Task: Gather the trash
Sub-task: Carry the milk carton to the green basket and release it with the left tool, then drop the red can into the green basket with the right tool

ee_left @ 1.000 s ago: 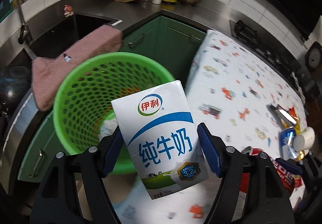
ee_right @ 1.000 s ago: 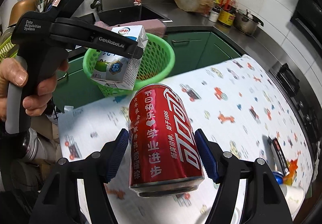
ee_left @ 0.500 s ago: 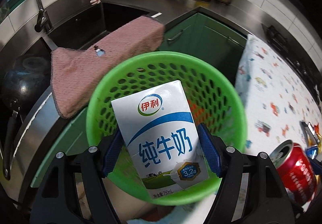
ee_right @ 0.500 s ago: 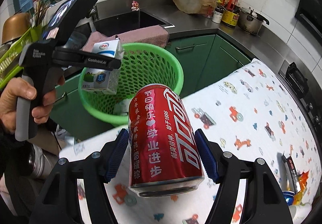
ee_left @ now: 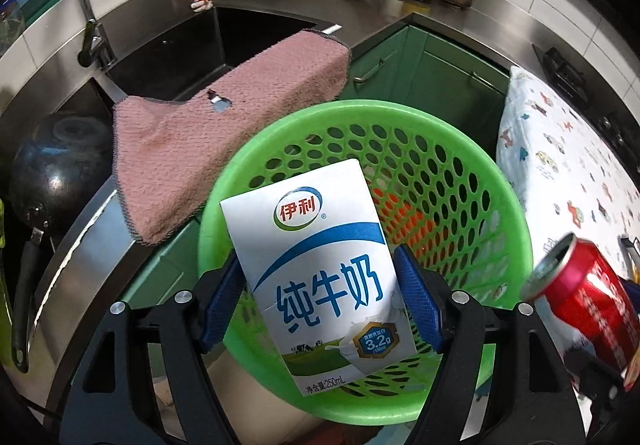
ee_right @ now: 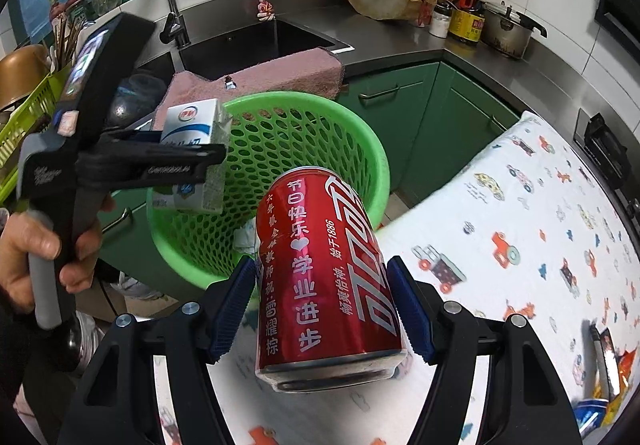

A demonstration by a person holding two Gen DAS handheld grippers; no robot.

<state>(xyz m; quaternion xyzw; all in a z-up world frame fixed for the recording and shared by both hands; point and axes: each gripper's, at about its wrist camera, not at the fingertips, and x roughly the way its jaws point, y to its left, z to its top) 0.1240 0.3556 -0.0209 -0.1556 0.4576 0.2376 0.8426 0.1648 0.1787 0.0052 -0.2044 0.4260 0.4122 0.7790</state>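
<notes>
My left gripper [ee_left: 320, 309] is shut on a white and blue milk carton [ee_left: 320, 277] and holds it above the near rim of a green perforated basket [ee_left: 452, 141]. The carton [ee_right: 192, 125] and the basket [ee_right: 320, 113] also show in the right wrist view. My right gripper [ee_right: 322, 309] is shut on a red soda can [ee_right: 324, 285], held over the table's end just right of the basket. The can [ee_left: 588, 297] shows at the right edge of the left wrist view. White crumpled trash [ee_right: 246, 239] lies inside the basket.
A pink cloth [ee_left: 224, 125] hangs over the sink edge behind the basket. Green cabinets [ee_right: 420, 117] stand behind it. The table with a patterned cloth [ee_right: 540, 229] runs to the right, with wrappers [ee_right: 608, 365] at its far end. A black wok [ee_left: 52, 173] sits at left.
Both grippers have moved toward the basket. The carton now hangs over the basket's opening, and the can has come closer to its right rim.
</notes>
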